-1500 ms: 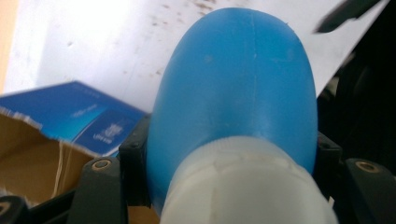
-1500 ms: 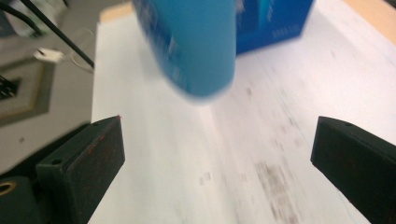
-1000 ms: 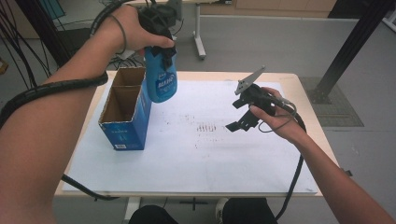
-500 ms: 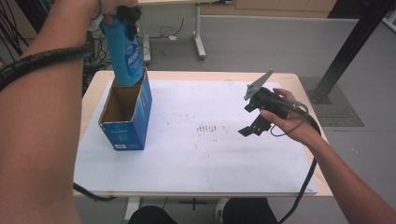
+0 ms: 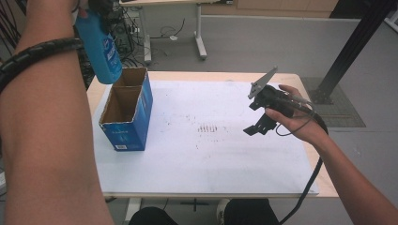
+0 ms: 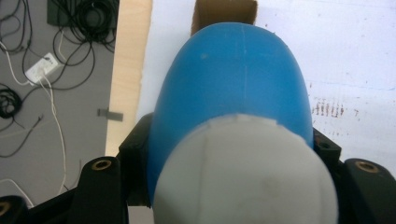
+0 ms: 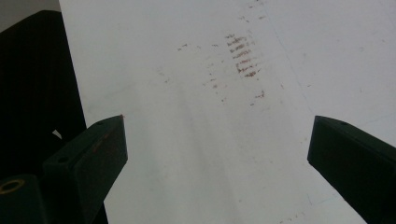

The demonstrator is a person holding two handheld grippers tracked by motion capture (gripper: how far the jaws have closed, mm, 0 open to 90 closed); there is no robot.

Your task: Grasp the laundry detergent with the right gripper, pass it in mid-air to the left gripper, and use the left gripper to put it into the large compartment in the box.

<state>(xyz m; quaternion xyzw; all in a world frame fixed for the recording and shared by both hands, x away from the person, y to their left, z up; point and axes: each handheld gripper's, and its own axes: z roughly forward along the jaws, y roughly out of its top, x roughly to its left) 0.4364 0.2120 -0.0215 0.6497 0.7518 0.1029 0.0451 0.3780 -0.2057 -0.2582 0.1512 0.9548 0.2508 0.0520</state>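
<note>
Above the cardboard box, at the left of the counter, the left gripper holds a blue bottle up in the air, its base hanging over the box's far compartment and not yet inside it. In the left gripper view the jaws are pinching the bottle just below its white cap, one black jaw on each side of the blue body, and the open brown mouth of the box shows beyond the bottle's far end. The bottle hangs slightly tilted, not quite plumb. The box stands upright near the counter's left edge, divided into two compartments, both of which look empty from the high view.

To the right of the box lies bare white sheet with a patch of reddish-brown marks. Farther right of the box, the right gripper hovers above the counter, well apart from the box, its jaws spread wide with nothing between them.

The step in hand looks like loading the bottle into the box. The next move calls for bringing the bottle straight, centring its base over one compartment and lowering it between the cardboard walls before the jaws let go.
</note>
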